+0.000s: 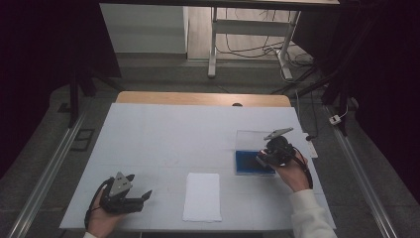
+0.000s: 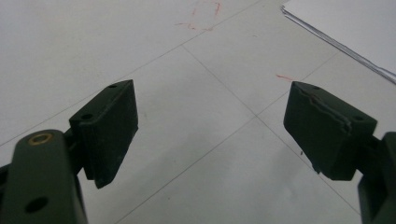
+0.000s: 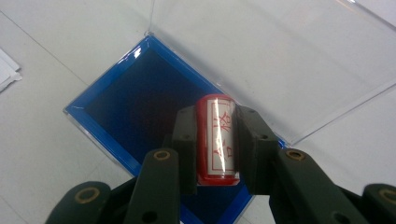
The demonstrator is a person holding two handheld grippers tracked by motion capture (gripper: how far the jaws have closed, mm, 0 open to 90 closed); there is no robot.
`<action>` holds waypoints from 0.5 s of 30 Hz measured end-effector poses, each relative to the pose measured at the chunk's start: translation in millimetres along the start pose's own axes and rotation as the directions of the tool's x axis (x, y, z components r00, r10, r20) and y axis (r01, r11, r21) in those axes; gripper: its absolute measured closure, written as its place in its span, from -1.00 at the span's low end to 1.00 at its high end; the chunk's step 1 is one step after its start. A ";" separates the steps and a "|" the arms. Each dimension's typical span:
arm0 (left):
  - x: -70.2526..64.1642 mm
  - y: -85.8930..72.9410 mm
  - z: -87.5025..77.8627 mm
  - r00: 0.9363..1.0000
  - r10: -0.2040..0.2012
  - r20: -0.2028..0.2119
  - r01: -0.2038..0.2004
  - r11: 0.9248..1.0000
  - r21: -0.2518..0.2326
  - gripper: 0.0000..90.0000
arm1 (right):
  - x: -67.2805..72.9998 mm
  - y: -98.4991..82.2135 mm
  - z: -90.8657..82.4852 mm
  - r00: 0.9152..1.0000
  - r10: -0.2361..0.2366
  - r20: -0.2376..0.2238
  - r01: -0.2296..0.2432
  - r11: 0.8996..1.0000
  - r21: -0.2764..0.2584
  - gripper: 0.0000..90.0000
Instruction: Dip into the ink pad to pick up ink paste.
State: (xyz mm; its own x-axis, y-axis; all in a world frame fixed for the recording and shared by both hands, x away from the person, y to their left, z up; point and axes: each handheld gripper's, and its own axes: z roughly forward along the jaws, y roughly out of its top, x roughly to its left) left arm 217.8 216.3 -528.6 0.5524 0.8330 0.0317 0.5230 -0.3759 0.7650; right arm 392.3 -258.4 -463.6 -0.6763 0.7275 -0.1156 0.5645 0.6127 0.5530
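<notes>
Right tool clamped on red stamp above blue ink pad; left tool jaws wide apart, holding nothing.

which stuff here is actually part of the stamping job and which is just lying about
In use:
- red stamp, clamped in the right tongs
- blue ink pad box with its clear lid open
- white paper

Lying about:
- left tongs, open and idle
- cables on the floor

White sheet and tabletop

We see a white sheet of paper lying flat near the front edge of the white tabletop; faint red marks show on the tabletop beside it.
</notes>
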 end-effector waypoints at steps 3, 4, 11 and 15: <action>0.0 0.0 0.2 1.000 0.002 0.000 -0.002 1.000 0.000 -0.60 | 1.9 1.3 0.2 1.000 -0.006 0.012 0.006 1.000 0.012 0.56; -0.1 -0.1 0.2 1.000 0.002 -0.001 -0.002 1.000 0.001 -0.60 | 2.4 1.6 0.4 1.000 -0.009 0.015 0.009 1.000 0.015 0.56; -0.5 -0.2 0.4 1.000 0.003 -0.001 -0.003 1.000 0.003 -0.60 | 4.1 2.4 0.6 1.000 -0.008 0.023 0.008 1.000 0.021 0.56; -0.6 -0.4 0.7 1.000 0.003 0.001 -0.003 1.000 0.004 -0.60 | 4.0 2.4 0.5 1.000 0.003 0.019 -0.003 1.000 0.027 0.56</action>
State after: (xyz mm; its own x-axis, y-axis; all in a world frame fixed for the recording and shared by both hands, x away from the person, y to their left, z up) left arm 217.7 215.6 -529.4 0.5549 0.8312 0.0334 0.5239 -0.3804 0.7621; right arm 391.1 -253.8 -463.2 -0.6657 0.7348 -0.1300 0.5793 0.6187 0.5307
